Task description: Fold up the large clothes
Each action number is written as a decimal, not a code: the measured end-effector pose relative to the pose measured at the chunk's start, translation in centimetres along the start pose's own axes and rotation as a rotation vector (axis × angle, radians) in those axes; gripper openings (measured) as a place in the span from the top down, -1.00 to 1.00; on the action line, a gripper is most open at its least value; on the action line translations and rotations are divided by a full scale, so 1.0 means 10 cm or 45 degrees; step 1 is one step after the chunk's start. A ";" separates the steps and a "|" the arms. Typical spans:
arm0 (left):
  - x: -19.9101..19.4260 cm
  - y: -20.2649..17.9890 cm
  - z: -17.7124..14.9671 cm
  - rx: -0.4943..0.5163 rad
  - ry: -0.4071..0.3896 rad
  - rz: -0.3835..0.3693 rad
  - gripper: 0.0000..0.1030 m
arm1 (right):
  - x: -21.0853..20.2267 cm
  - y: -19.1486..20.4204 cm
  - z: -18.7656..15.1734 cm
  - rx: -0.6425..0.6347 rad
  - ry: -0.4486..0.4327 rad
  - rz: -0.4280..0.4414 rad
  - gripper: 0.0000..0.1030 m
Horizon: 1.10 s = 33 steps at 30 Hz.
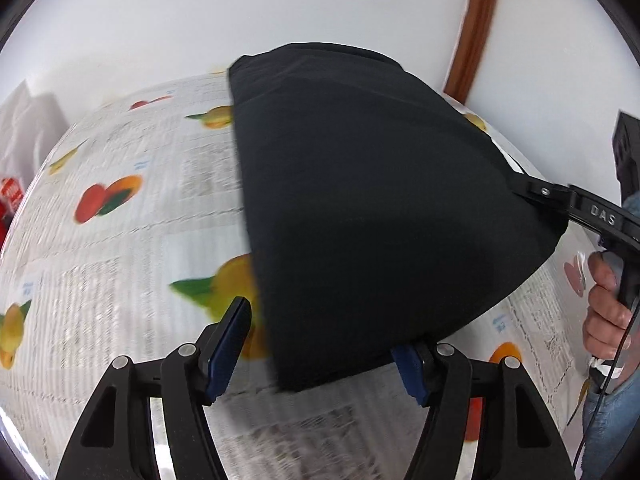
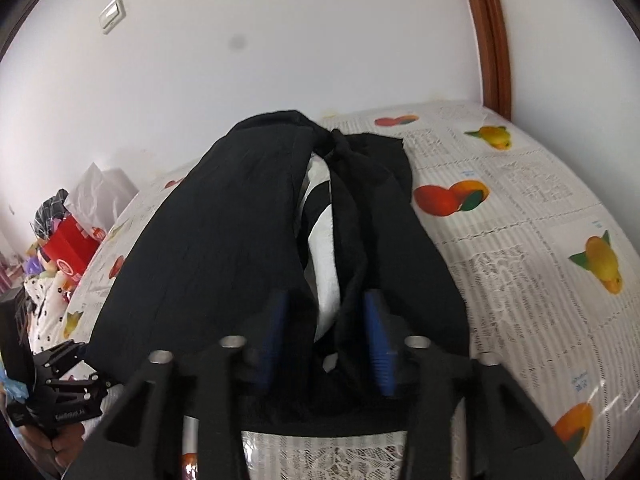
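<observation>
So the black garment (image 1: 372,208) is lying folded on the table, on top of the fruit-print tablecloth (image 1: 120,240), with its far end up near the white wall (image 1: 240,12). From our right wrist camera we can see a white print or lining (image 2: 324,248) peeking out between two dark layers of it.

Our left gripper (image 1: 324,344) is spread wide open and not holding anything. Its left blue pad (image 1: 228,352) sits over the cloth, and the right pad is tucked just under the garment's near edge.

Our right gripper (image 2: 326,340) is parted too, with both blue pads (image 2: 378,344) either side of a bunched bit of fabric. We can't tell if they're actually pinching it. In the left view its tip touches the garment's right corner.

There's a brown wooden frame (image 2: 490,32) on the wall and a red box (image 2: 72,248) off beyond the table's left end.
</observation>
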State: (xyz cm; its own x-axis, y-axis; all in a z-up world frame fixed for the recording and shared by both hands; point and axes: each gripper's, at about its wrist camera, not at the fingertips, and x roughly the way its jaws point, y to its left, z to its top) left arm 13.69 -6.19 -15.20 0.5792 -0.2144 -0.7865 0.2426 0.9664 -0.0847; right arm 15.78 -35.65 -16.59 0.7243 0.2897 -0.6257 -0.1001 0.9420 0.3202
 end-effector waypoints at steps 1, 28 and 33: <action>0.05 -0.05 0.02 0.007 0.016 0.015 -0.26 | 0.02 0.02 0.01 0.001 0.002 -0.003 0.08; 0.12 -0.11 0.03 -0.001 0.043 0.113 -0.27 | -0.70 -0.40 -0.23 -0.011 -0.069 -0.220 0.58; -0.04 -0.03 0.02 -0.017 0.021 0.046 -0.26 | -0.92 -0.50 -0.34 -0.061 -0.023 -0.282 0.42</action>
State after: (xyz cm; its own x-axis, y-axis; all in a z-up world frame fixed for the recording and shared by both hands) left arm 13.50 -6.39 -14.74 0.5743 -0.1772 -0.7993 0.2116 0.9752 -0.0641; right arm 7.34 -42.45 -14.87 0.7440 0.0718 -0.6643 0.0311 0.9894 0.1418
